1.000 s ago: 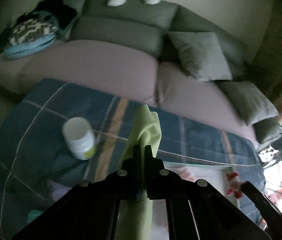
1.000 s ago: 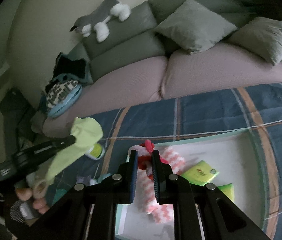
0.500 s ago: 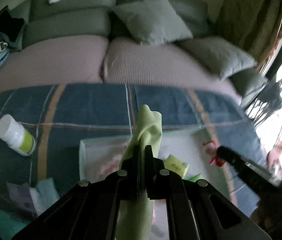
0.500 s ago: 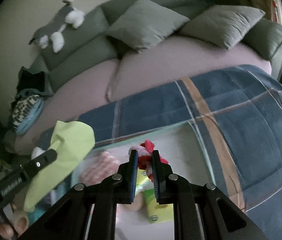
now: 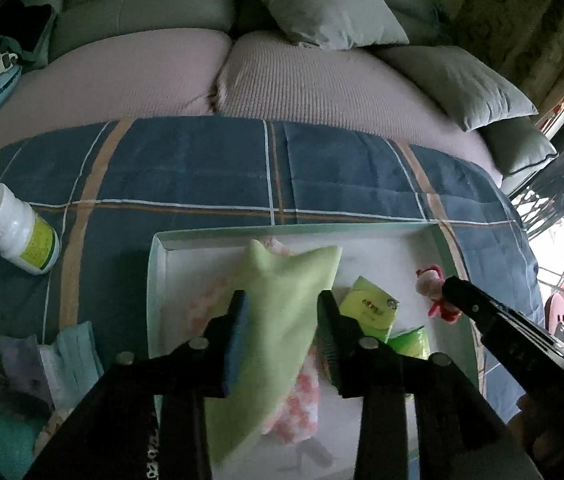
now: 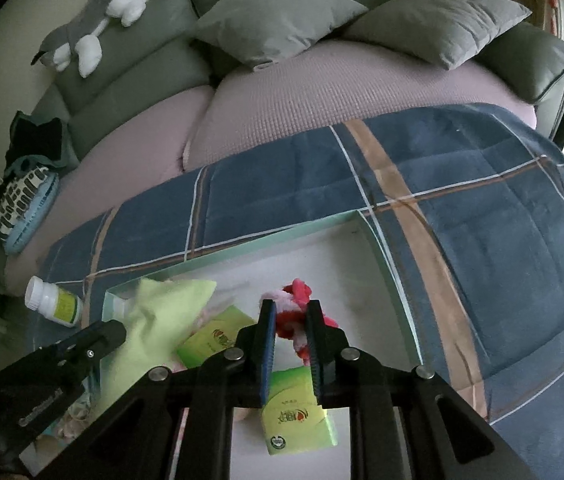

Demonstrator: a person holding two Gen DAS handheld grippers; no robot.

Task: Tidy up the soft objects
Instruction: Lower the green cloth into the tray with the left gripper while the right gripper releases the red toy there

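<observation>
Below, the left gripper (image 5: 282,304) hangs over the shallow box (image 5: 157,276), jaws opening, green cloth (image 5: 282,312) loose between them above a pink-patterned cloth (image 5: 302,400). Right gripper (image 6: 290,320) pinches the red-pink plush toy (image 6: 294,312) over the box, tissue packs (image 6: 298,416) beneath.

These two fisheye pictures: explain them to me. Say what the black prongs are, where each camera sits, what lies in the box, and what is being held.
No robot here: a person holds a two-finger gripper in each hand, with a camera on each looking along its fingers.

The left view shows the left gripper, its jaws opening around a light green cloth over a shallow box. The right view shows the right gripper shut on a small red and pink plush toy.

The box lies on a blue plaid blanket in front of a sofa. In it are green tissue packs and a pink patterned cloth. A white bottle lies outside.
</observation>
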